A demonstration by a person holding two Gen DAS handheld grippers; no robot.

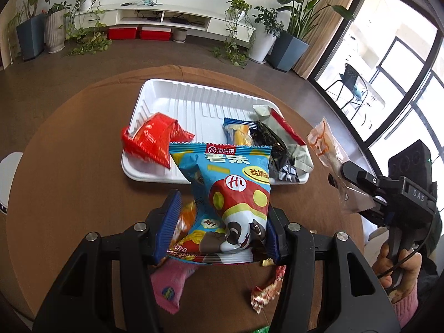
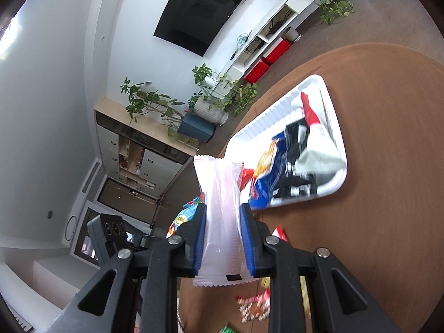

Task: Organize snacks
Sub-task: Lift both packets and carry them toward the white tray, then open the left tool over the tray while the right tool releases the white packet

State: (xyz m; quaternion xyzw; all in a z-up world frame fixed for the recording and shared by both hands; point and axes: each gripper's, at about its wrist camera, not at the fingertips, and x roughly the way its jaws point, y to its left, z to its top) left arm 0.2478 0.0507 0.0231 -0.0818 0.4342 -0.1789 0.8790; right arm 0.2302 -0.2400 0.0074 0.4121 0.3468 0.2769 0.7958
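My left gripper is shut on a blue snack bag with a cartoon mushroom, held just in front of the white tray. The tray holds a red packet, a blue-and-yellow packet and a black-and-grey packet. My right gripper is shut on a clear-and-white packet, lifted above the table and tilted; it also shows in the left wrist view to the right of the tray. The tray lies ahead of it on the right.
A round brown table carries loose snacks near me: a pink packet, an orange one and a red-gold one. Plants, a TV cabinet and windows stand behind.
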